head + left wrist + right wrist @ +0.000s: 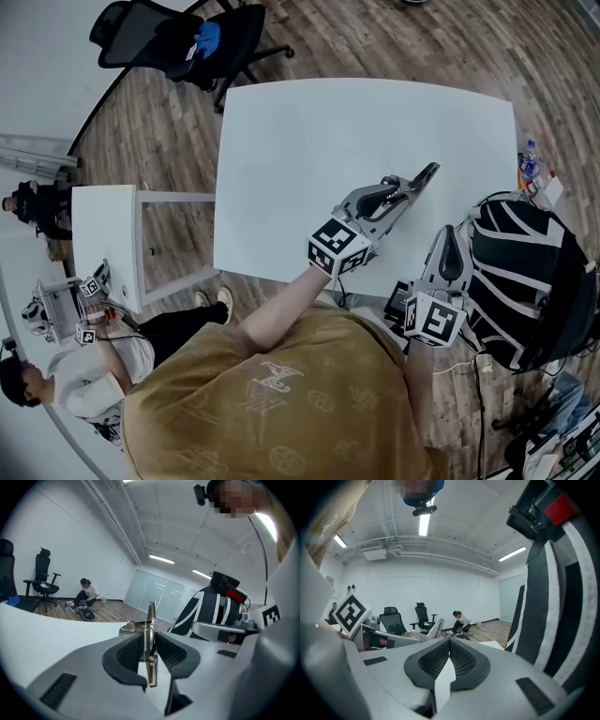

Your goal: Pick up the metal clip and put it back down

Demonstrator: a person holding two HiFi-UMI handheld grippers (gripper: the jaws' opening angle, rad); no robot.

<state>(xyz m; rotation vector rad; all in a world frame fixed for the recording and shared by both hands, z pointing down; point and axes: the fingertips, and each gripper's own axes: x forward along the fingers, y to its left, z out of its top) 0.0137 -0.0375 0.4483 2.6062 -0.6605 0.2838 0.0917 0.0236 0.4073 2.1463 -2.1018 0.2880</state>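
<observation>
Metal clip (150, 639) pinched in left gripper (150, 654) over table (281, 159), right gripper (449, 645) clenched empty — both near-level

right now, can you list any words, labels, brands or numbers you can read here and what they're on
No words or numbers can be read in any view.
Shirt: pale monogram print on the back, too blurred to read.
Marker cubes: black-and-white square codes, not letters.
Bottle on the floor past the table's right edge: label too small to read.
</observation>
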